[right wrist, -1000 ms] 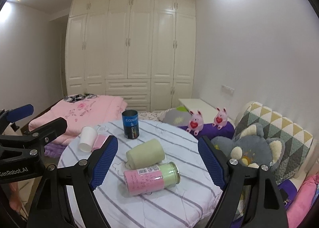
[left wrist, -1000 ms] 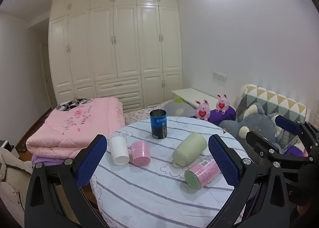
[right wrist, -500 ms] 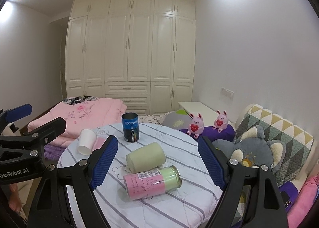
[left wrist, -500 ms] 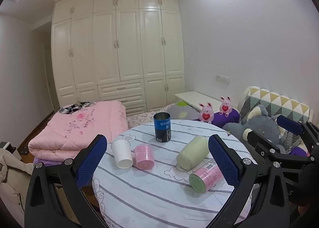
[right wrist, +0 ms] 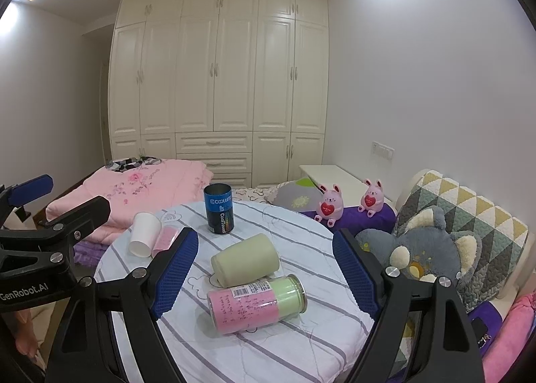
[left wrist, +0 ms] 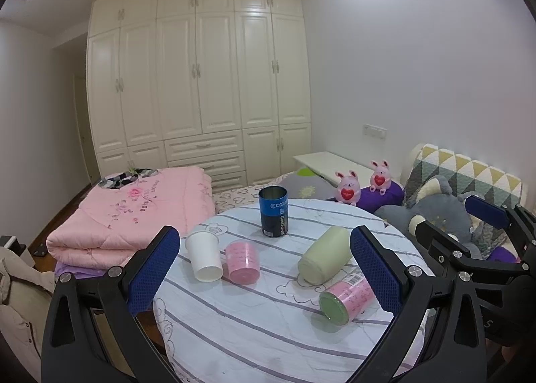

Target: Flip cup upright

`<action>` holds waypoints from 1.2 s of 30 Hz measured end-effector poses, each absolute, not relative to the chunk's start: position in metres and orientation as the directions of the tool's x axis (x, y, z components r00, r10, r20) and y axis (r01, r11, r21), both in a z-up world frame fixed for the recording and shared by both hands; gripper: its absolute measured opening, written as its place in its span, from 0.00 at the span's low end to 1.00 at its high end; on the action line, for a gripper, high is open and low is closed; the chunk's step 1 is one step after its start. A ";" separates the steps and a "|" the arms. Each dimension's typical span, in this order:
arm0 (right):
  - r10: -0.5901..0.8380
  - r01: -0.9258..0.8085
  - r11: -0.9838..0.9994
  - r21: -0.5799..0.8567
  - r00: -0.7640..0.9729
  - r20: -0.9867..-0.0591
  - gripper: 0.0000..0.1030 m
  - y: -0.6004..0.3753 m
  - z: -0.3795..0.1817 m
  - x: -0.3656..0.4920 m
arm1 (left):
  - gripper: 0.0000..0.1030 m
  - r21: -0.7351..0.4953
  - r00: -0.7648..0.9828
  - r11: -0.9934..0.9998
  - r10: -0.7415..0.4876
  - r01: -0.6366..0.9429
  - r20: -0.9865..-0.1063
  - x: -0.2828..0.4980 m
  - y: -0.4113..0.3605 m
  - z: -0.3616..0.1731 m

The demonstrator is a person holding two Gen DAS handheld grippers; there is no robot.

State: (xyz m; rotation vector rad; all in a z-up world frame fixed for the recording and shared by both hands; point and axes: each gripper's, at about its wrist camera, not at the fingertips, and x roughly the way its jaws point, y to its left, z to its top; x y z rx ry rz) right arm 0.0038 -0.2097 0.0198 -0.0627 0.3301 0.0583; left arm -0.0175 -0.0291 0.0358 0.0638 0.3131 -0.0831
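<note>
Here, the left gripper is held wide apart above the near edge of the round table, with nothing between its blue pads and nothing touched. The right gripper is likewise spread wide and empty, poised over the same striped tablecloth. Between its fingers, a pale green cup is seen lying on its side, its closed base turned toward the camera. Just in front of it, touching or nearly so, a pink-and-green cup also lies on its side. Farther back, a blue can stands upright with its top open; its inside cannot be made out. To the left, a white paper cup is set mouth-down, and a pink cup is placed just beside it.
</note>
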 end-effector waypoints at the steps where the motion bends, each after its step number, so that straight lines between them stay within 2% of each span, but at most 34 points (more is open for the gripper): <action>1: 0.046 -0.067 0.996 -0.052 0.945 -0.325 0.81 -0.210 0.020 0.004 | 1.00 0.051 0.949 0.995 -0.070 0.090 -0.308 -0.017 -0.029 0.036; 12: 0.044 -0.065 0.997 -0.052 0.941 -0.335 0.81 -0.210 0.018 0.007 | 1.00 0.076 0.961 0.993 -0.063 0.086 -0.271 -0.018 -0.032 0.034; 36: 0.045 -0.070 0.996 -0.056 0.932 -0.360 0.81 -0.210 0.013 0.018 | 1.00 0.064 0.949 0.994 -0.063 0.087 -0.310 -0.005 -0.028 0.028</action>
